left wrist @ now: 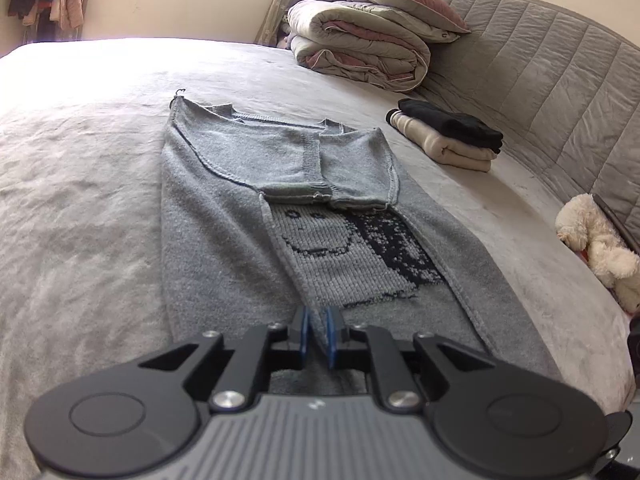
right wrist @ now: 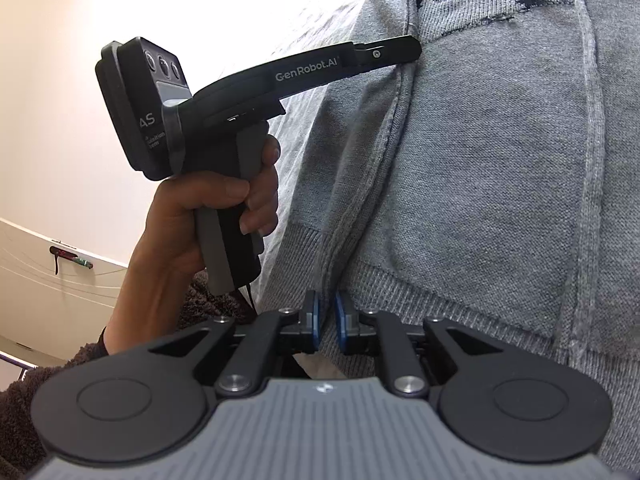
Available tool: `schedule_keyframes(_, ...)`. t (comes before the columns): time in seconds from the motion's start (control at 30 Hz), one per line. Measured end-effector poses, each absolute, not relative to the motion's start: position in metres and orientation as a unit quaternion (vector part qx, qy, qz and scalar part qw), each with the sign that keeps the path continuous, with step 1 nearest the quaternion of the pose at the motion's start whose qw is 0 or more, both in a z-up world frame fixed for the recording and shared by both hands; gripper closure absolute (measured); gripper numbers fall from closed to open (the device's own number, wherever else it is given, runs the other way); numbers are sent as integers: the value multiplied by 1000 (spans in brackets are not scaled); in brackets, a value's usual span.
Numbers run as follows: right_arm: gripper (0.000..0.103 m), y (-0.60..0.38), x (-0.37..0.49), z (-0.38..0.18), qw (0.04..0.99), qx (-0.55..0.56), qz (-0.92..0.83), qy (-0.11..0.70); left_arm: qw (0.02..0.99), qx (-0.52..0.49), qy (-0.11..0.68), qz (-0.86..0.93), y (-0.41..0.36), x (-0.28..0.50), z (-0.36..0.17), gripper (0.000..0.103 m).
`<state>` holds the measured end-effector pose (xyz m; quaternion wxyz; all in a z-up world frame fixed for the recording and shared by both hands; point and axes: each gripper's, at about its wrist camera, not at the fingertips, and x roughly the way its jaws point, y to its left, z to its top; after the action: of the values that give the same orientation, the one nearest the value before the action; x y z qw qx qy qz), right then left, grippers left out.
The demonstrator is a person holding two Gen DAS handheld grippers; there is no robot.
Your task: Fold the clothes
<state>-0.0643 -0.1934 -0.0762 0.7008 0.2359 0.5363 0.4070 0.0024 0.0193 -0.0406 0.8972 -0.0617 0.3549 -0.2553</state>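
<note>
Sweater (left wrist: 224,240) is lying flat on the bed (left wrist: 80,160), stretching ahead of the left tool (left wrist: 317,334), which is pinching its hem; the right tool (right wrist: 326,326) is clamping the hem too.

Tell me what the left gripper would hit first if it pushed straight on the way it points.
The grey sweater itself: the left gripper already pinches its fabric, and next in line, probably, come the folded sleeves.

Black gripper (right wrist: 327,326) with blue-padded jaws, silver screws, ribbed grey housing, fuzzy brown sleeve (right wrist: 24,400)
</note>
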Motion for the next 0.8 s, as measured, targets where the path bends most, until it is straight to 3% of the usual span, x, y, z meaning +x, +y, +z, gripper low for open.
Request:
schedule_keyframes(0.1,83,-202,-64,-65,724,215,405,515,898,-81,332,-278,33,-12,-32,82)
schedule_keyframes(0.23,65,-211,-58,-53,768,196,381,476,888,-88,331,-306,55,-35,-35,81)
schedule_keyframes(0.67,65,-195,-25,-27,860,95,325,382,780,-60,362,-507,84,-112,-62,81)
schedule_keyframes(0.8,65,-174,-23,-25,877,41,326,349,771,-74,355,-524,94,-111,-54,74)
